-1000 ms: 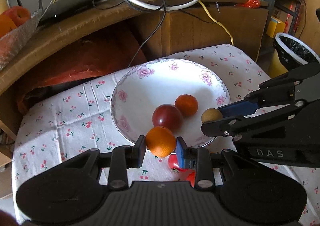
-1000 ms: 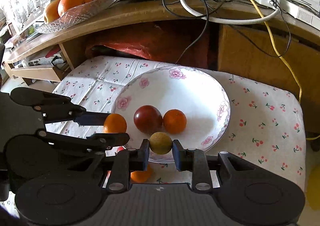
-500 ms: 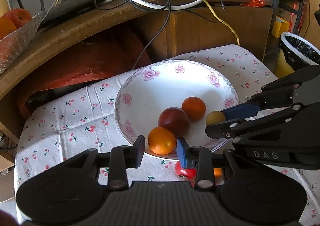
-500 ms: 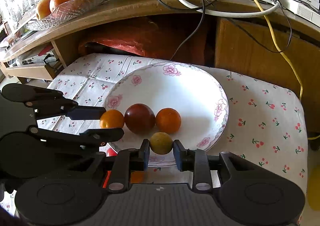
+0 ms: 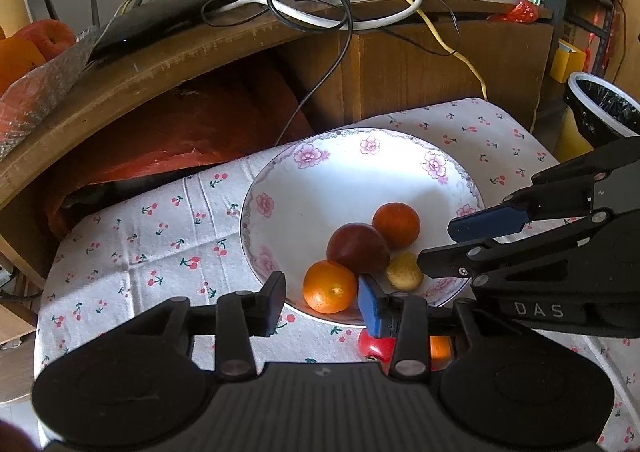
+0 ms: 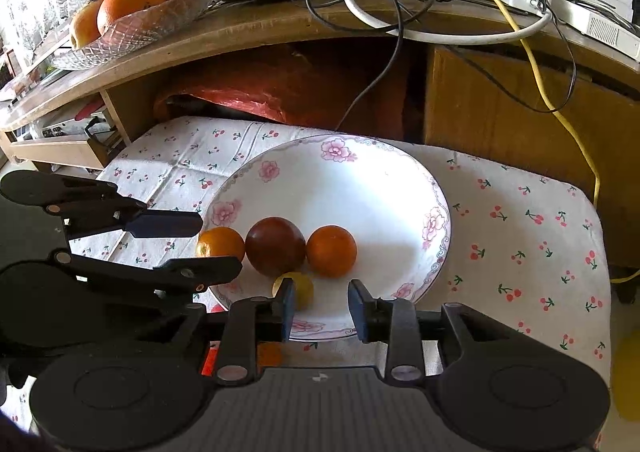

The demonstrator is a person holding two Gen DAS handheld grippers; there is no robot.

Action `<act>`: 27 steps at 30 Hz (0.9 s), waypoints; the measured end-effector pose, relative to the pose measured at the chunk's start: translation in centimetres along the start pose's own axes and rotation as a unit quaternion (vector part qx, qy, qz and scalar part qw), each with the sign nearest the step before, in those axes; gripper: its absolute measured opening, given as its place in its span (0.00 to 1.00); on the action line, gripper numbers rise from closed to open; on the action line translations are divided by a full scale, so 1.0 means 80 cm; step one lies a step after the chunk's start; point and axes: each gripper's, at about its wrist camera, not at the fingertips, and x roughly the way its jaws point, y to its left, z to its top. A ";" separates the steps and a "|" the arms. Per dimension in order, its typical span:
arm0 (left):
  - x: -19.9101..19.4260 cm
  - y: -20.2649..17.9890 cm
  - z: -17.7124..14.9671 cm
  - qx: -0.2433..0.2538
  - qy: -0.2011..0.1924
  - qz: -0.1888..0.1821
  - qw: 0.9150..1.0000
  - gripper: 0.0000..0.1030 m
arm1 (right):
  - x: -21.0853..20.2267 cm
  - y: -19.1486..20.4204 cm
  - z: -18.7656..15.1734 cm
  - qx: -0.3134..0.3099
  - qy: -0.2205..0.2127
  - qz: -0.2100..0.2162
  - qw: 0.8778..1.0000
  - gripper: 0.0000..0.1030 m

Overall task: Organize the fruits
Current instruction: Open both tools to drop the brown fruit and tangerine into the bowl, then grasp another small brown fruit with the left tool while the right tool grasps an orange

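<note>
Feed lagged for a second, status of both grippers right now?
Left gripper: open, holding nothing; orange rests on the plate.
Right gripper: open, holding nothing; small yellow fruit lies on the plate.

I am holding my left gripper (image 5: 320, 298) low and level, its two fingers spread apart and gripping nothing, the blue pad (image 5: 370, 306) on its right finger facing inward. I am keeping my right gripper (image 6: 320, 306) just beside it, fingers likewise parted and empty. Each gripper is reaching into the other's camera view from the side.
</note>
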 end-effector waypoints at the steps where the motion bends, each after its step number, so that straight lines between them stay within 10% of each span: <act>1: -0.001 0.000 0.000 0.000 0.000 0.000 1.000 0.46 | 0.000 0.000 0.000 0.000 0.000 0.000 1.000 0.27; 27: -0.043 -0.006 -0.045 0.053 0.017 -0.040 0.998 0.51 | -0.025 0.022 -0.029 -0.029 0.040 0.043 0.998 0.28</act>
